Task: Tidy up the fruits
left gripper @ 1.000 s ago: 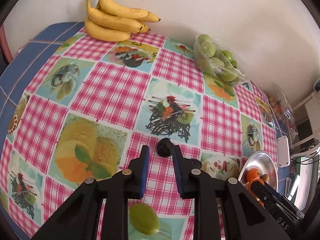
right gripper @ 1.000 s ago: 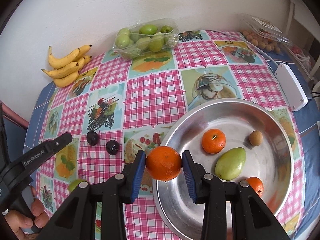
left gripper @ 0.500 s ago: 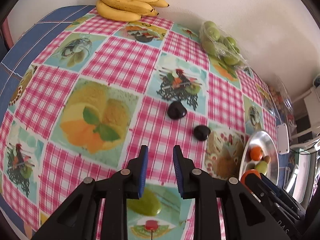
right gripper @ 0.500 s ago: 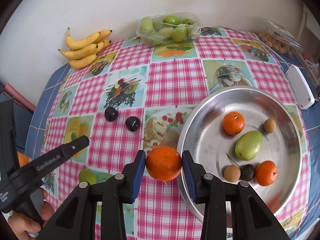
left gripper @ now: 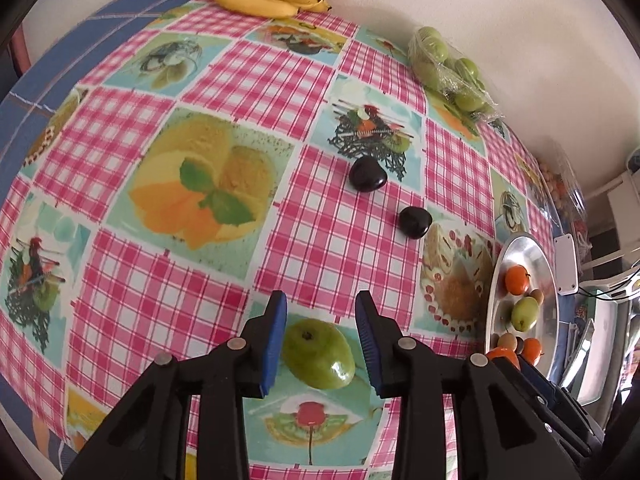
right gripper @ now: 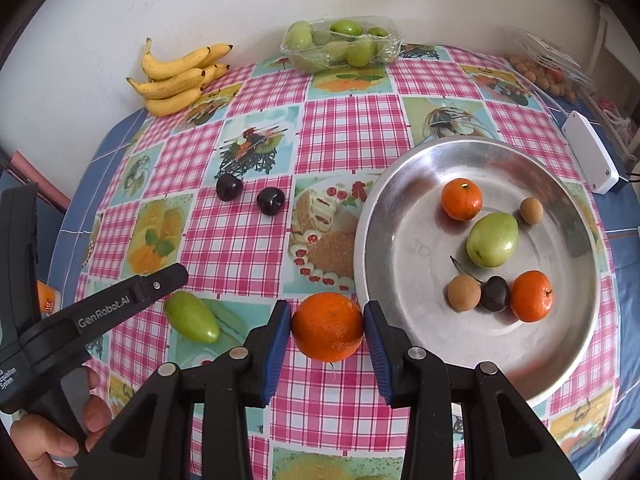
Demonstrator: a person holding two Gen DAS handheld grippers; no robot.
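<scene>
An orange (right gripper: 327,326) is clamped in my right gripper (right gripper: 326,320), held above the tablecloth just left of the metal bowl (right gripper: 362,240). The bowl holds two tangerines, a green fruit (right gripper: 492,240), brown longans and a dark plum. My left gripper (left gripper: 321,336) hovers over a green fruit (left gripper: 318,354) lying on the cloth; its jaws are opening and straddle the fruit without pressing it. In the right wrist view one of its fingers (right gripper: 160,282) ends beside that green fruit (right gripper: 192,318). Two dark plums (left gripper: 367,174) (left gripper: 415,222) lie mid-table.
Bananas (right gripper: 176,78) and a wrapped tray of green fruits (right gripper: 340,42) stand at the back by the wall. A clear pack of longans (right gripper: 548,68) and a white adapter (right gripper: 590,158) lie at the right. A hand (right gripper: 60,436) holds the left gripper.
Both grippers drew back toward the near table edge. The left jaws widened and the green fruit now lies between them. The orange moved off the bowl's rim to over the cloth.
</scene>
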